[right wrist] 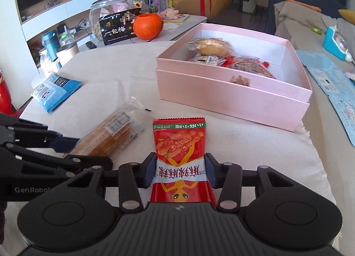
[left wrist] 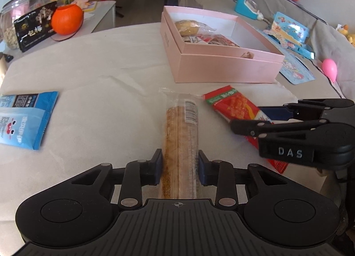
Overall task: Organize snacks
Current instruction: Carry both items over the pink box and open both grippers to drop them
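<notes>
Left gripper [left wrist: 180,168] clamps cracker sleeve [left wrist: 182,136], right gripper [right wrist: 180,170] clamps red snack packet [right wrist: 180,156]; slick wrappers may slip on lifting.

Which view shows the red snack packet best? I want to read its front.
The right wrist view: the red snack packet lies centred, front fully visible, between the right gripper pads. The left wrist view shows it at an angle, partly hidden by that gripper.
</notes>
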{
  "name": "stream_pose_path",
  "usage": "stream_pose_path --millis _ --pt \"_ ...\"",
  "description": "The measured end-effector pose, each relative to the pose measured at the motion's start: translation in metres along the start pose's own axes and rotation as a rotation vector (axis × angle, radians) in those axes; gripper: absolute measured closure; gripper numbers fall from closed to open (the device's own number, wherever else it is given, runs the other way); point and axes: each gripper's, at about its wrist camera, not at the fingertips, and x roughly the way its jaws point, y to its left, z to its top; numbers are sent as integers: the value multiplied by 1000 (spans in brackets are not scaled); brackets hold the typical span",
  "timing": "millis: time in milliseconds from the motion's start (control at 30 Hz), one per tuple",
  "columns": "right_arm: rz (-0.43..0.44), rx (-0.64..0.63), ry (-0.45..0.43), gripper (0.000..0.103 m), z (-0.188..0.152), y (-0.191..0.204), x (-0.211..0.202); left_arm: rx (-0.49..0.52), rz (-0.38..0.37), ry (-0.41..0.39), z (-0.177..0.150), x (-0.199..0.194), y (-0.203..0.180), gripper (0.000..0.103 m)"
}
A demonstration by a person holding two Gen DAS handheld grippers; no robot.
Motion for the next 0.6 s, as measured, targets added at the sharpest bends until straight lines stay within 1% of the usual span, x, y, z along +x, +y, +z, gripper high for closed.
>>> stream_pose_path --millis 100,167,267,367,400,467,533,600 --pt "-22 18 -5 57 5 -11 -9 -19 -32 -13 2 -9 -3 70" --pt "-33 18 -5 57 7 -18 -16 -27 -56 -54 8 -20 -4 70" --pt "-65 28 -8 58 11 -31 -30 -29 -74 -143 26 -41 -11 70" --pt "-87 36 -23 58 20 -44 -49 -49 -129 -252 55 -65 -17 70" --pt "-87 40 -30 58 28 -49 -59 -54 -144 -286 66 -72 -19 70" --pt "-77 63 -65 58 46 -60 -79 -49 -172 -357 94 -89 -24 70" --pt "-82 86 -144 58 74 -72 -110 -22 -177 -410 121 -101 -29 70" --pt "-92 85 -227 58 99 -80 -134 -3 -185 -434 148 -103 -32 70"
